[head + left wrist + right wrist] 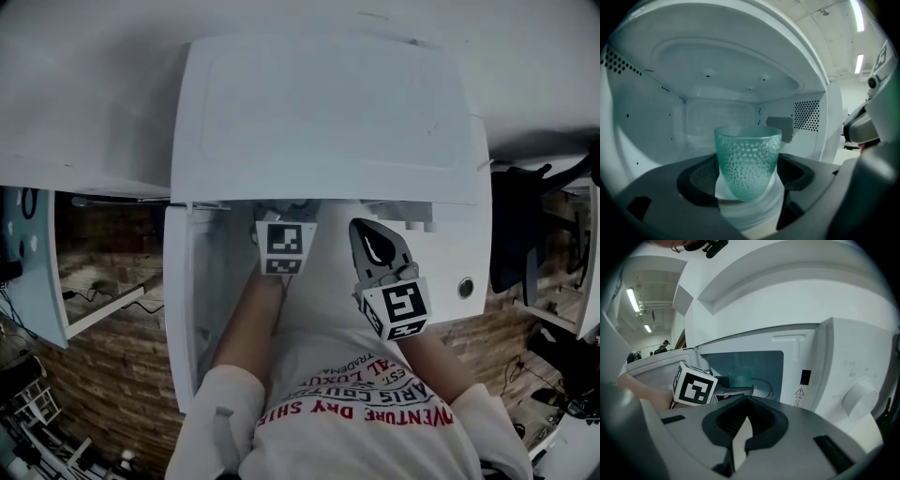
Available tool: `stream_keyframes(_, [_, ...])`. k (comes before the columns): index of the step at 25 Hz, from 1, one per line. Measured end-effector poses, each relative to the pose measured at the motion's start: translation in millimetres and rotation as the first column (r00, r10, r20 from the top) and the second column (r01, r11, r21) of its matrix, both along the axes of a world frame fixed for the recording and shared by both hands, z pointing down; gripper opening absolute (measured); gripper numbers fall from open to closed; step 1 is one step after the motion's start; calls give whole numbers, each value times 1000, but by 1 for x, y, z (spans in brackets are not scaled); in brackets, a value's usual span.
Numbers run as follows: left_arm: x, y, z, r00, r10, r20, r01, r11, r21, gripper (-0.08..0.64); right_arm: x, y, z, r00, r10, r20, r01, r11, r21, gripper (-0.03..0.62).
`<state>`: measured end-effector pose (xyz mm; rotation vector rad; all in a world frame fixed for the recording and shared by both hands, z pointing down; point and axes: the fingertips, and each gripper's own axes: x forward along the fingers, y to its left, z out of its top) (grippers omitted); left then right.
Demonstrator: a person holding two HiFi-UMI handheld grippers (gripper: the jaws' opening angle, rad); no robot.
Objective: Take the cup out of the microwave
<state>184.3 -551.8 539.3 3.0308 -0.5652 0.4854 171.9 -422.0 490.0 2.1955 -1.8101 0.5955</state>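
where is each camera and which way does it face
Head view: on the head, steeply down onto the microwave; arms, shirt show.
Left gripper view: on the left hand-held gripper, into the microwave at the cup; open jaws show.
Right gripper view: on the right hand-held gripper, toward the microwave's front; shut jaws show.
Shared: cup, in both gripper views.

Off-task stuff: brickwork (122, 394) showed low on both sides in head view. A black chair (514, 234) stood at right, a white shelf (103, 314) at left with cables (89, 291) by it. Ceiling strip lights (633, 298) were on. A few people (661, 349) stood far back, too small to detail.
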Motion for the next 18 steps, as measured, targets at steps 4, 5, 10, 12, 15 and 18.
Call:
stream_keyframes(4, [-2, -7, 1, 999, -30, 15, 30, 1000, 6, 367, -2, 5, 5, 1000, 1, 0, -1, 1000, -12, 5])
stream_keyframes(5, [-2, -7, 2, 999, -31, 14, 31, 999, 6, 365, -3, 7, 6, 1000, 1, 0, -1, 1000, -13, 5])
stream_keyframes(10, [-4, -2, 3, 999, -34, 29, 34, 999, -22, 360, -2, 13, 4, 1000, 8, -4, -8, 1000, -9, 5])
stream_keyframes(12, [-6, 1, 2, 999, -33, 34, 34, 999, -40, 359, -1, 14, 2, 1000, 13, -8, -13, 1000, -3, 5])
stream_keyframes(15, [-11, 8, -4, 999, -27, 34, 28, 999, -44, 359, 0, 18, -2, 1000, 23, -12, -23, 1000, 6, 5])
stream_keyframes(18, [-16, 19, -12, 999, -21, 25, 22, 999, -40, 357, 0, 23, -6, 999, 32, -15, -32, 999, 20, 5])
